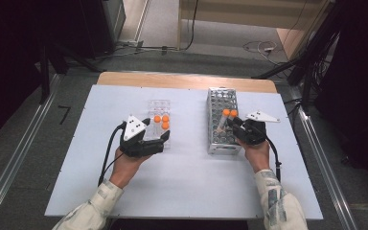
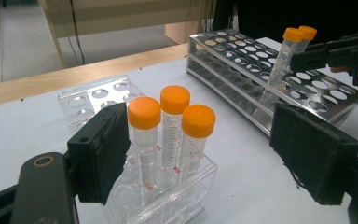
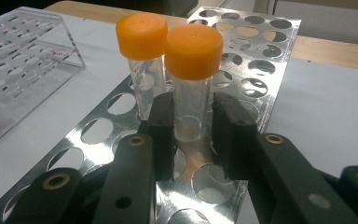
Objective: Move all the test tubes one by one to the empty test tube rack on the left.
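Three orange-capped clear tubes (image 2: 172,126) stand upright in a clear plastic rack (image 2: 93,98). My left gripper (image 2: 200,140) is open, its pads (image 2: 105,149) wide apart on either side of the tubes and touching none of them. In the high view the left gripper (image 1: 157,130) is at the near end of the clear rack (image 1: 159,108). My right gripper (image 3: 192,123) is shut on an orange-capped tube (image 3: 193,84) standing in the metal rack (image 3: 256,60). A second capped tube (image 3: 142,56) stands just behind it. From above, the right gripper (image 1: 231,123) is over the metal rack (image 1: 220,98).
Both racks sit on a white board (image 1: 187,182) laid on a wooden table (image 1: 187,80). Many holes of the metal rack are vacant. Cables trail from both grippers toward the person. Metal rails (image 1: 316,143) and floor cables (image 1: 263,47) surround the table.
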`<control>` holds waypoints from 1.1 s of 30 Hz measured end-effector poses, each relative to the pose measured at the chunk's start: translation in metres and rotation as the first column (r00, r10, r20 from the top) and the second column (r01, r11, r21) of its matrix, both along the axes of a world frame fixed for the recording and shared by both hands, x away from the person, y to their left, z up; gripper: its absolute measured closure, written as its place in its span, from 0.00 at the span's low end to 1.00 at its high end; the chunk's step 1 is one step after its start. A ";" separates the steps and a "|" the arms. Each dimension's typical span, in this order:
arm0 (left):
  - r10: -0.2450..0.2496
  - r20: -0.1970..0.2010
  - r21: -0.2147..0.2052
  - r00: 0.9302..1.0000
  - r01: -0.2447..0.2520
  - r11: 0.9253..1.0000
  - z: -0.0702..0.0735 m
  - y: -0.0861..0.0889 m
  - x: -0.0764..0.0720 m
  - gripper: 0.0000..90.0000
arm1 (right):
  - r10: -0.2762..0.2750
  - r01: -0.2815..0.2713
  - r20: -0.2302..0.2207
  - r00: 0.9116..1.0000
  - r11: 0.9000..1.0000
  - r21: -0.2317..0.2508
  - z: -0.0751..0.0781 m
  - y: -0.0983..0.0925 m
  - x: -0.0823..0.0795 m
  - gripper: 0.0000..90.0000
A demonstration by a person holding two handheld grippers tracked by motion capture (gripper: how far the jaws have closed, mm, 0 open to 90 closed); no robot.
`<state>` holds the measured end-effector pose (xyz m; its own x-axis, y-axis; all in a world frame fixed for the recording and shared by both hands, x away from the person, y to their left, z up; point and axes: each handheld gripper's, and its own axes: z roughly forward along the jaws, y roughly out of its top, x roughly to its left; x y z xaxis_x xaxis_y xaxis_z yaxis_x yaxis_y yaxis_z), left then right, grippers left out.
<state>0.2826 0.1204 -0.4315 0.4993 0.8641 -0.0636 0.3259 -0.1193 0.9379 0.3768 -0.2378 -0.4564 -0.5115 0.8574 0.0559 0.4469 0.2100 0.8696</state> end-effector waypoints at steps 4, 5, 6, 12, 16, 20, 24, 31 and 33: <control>-0.002 -0.002 0.002 1.000 0.002 1.000 -0.001 0.000 0.000 0.22 | 0.001 -0.001 0.001 1.000 1.000 -0.003 0.000 0.002 0.001 0.79; -0.002 -0.002 0.002 1.000 0.002 1.000 -0.001 0.000 0.000 0.22 | 0.002 -0.002 0.001 1.000 1.000 -0.002 -0.001 0.002 0.001 0.79; -0.002 -0.002 0.002 1.000 0.002 1.000 -0.001 0.000 0.000 0.22 | 0.002 -0.002 0.002 1.000 1.000 -0.002 -0.001 0.002 0.001 0.79; -0.001 -0.002 0.001 1.000 0.001 1.000 0.000 0.000 0.000 0.22 | 0.000 0.000 0.016 1.000 1.000 0.008 0.002 0.001 -0.001 0.80; -0.002 -0.001 -0.002 1.000 0.002 1.000 0.000 0.000 0.000 0.22 | -0.009 0.009 0.029 1.000 1.000 0.021 0.005 0.000 -0.003 0.80; -0.001 0.002 -0.006 1.000 0.001 1.000 0.000 0.001 0.000 0.22 | -0.011 0.010 0.048 0.999 1.000 0.023 0.009 0.000 -0.005 0.80; -0.001 0.002 -0.006 1.000 0.001 1.000 0.000 0.001 0.000 0.22 | -0.012 0.010 0.065 0.998 1.000 0.023 0.012 0.000 -0.007 0.80; -0.002 -0.002 -0.003 1.000 0.002 1.000 0.000 0.001 0.000 0.22 | -0.018 0.014 0.089 0.996 0.999 0.039 0.019 0.000 -0.010 0.80; -0.002 -0.002 -0.003 1.000 0.002 1.000 0.000 0.001 0.000 0.22 | -0.021 0.017 0.096 0.995 0.999 0.041 0.021 -0.001 -0.011 0.80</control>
